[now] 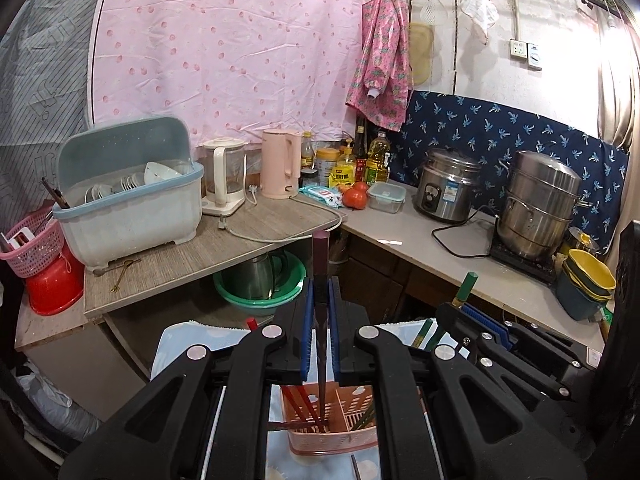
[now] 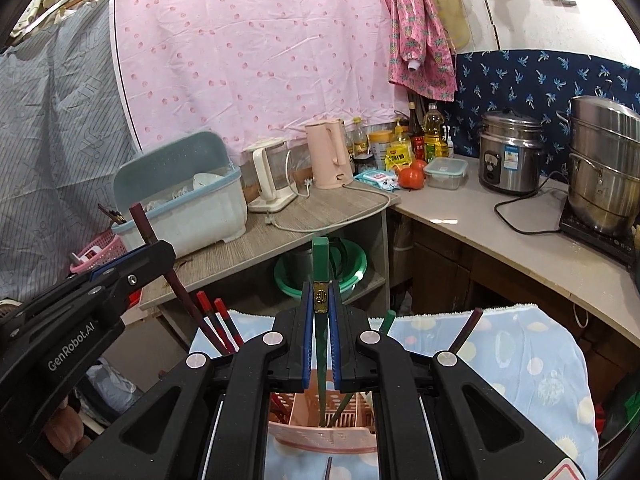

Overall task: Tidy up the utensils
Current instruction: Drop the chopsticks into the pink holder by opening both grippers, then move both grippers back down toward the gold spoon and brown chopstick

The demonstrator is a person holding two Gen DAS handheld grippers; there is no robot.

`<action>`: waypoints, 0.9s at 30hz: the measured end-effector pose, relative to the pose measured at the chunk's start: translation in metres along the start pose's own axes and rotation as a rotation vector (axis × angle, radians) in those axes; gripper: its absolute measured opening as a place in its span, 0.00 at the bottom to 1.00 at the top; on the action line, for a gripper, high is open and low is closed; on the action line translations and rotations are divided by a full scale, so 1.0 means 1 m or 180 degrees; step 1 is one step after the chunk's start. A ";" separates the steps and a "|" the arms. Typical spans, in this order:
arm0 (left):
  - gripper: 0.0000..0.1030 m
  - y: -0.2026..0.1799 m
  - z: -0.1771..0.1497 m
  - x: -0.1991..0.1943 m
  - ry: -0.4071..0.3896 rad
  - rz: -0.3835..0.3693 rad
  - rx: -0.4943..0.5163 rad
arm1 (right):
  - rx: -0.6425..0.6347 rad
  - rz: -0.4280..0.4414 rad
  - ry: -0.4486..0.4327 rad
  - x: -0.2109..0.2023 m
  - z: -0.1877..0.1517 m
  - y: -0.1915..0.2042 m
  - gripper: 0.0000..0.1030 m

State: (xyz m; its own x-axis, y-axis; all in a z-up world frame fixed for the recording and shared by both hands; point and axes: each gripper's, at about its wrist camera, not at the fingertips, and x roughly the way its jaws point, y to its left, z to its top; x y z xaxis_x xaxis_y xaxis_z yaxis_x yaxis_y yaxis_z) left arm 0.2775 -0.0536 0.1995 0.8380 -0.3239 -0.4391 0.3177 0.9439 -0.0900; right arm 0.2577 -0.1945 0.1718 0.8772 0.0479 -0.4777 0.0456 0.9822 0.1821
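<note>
- Two hand-held grippers work side by side, each pinching one chopstick
- The left hand-held gripper (image 1: 320, 316) has its blue pads clamped on a dark maroon chopstick (image 1: 320, 264), whose lower end reaches into the left compartment of the pink utensil holder (image 1: 332, 436) just below it, among red chopsticks (image 1: 298, 404)
- The right hand-held gripper (image 2: 321, 320) is clamped on a green chopstick (image 2: 321, 260), its lower end in the holder's right compartment beside another green one
- The holder stands on a patterned cloth (image 2: 520, 360) under both grippers
</note>
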 end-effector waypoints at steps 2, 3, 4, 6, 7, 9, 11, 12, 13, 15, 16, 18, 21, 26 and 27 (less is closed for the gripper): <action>0.07 0.001 -0.003 0.003 0.0032 0.0009 -0.0008 | 0.0010 -0.0015 0.0040 0.004 -0.004 -0.002 0.07; 0.07 0.001 -0.004 0.005 0.0046 0.0012 -0.0011 | 0.0015 -0.0028 0.0062 0.007 -0.006 -0.003 0.07; 0.07 0.002 -0.005 0.007 0.0061 0.0018 -0.0014 | 0.0020 -0.0037 0.0076 0.008 -0.008 -0.004 0.07; 0.07 0.003 -0.009 0.012 0.0099 0.0027 -0.0024 | 0.0035 -0.0066 0.0109 0.012 -0.011 -0.007 0.07; 0.07 0.003 -0.010 0.014 0.0118 0.0033 -0.0025 | 0.0039 -0.0081 0.0120 0.014 -0.013 -0.009 0.07; 0.07 0.004 -0.014 0.019 0.0149 0.0052 -0.0018 | 0.0058 -0.0099 0.0147 0.017 -0.015 -0.012 0.07; 0.07 0.005 -0.017 0.023 0.0184 0.0055 -0.0032 | 0.0065 -0.0122 0.0166 0.019 -0.018 -0.014 0.07; 0.07 0.005 -0.019 0.024 0.0196 0.0061 -0.0041 | 0.0063 -0.0132 0.0178 0.021 -0.018 -0.015 0.07; 0.07 0.005 -0.020 0.025 0.0197 0.0059 -0.0044 | 0.0058 -0.0142 0.0196 0.022 -0.020 -0.015 0.07; 0.09 0.006 -0.024 0.025 0.0192 0.0085 -0.0067 | 0.0049 -0.0191 0.0197 0.023 -0.022 -0.017 0.10; 0.12 0.006 -0.025 0.025 0.0191 0.0096 -0.0073 | 0.0037 -0.0243 0.0184 0.022 -0.023 -0.017 0.19; 0.42 0.006 -0.026 0.024 0.0176 0.0143 -0.0100 | 0.0041 -0.0296 0.0134 0.018 -0.026 -0.017 0.42; 0.49 0.006 -0.030 0.019 0.0130 0.0194 -0.0111 | 0.0047 -0.0337 0.0060 0.011 -0.029 -0.018 0.48; 0.49 0.008 -0.036 0.016 0.0166 0.0179 -0.0125 | 0.0084 -0.0292 0.0061 0.003 -0.034 -0.020 0.48; 0.49 0.008 -0.037 0.015 0.0167 0.0181 -0.0122 | 0.0087 -0.0285 0.0069 0.002 -0.036 -0.020 0.48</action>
State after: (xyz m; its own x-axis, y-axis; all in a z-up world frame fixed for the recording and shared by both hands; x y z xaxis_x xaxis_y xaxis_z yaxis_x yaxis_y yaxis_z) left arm 0.2758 -0.0480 0.1590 0.8295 -0.2667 -0.4907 0.2520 0.9628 -0.0972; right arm 0.2414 -0.2078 0.1363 0.8585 -0.0358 -0.5116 0.1367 0.9774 0.1610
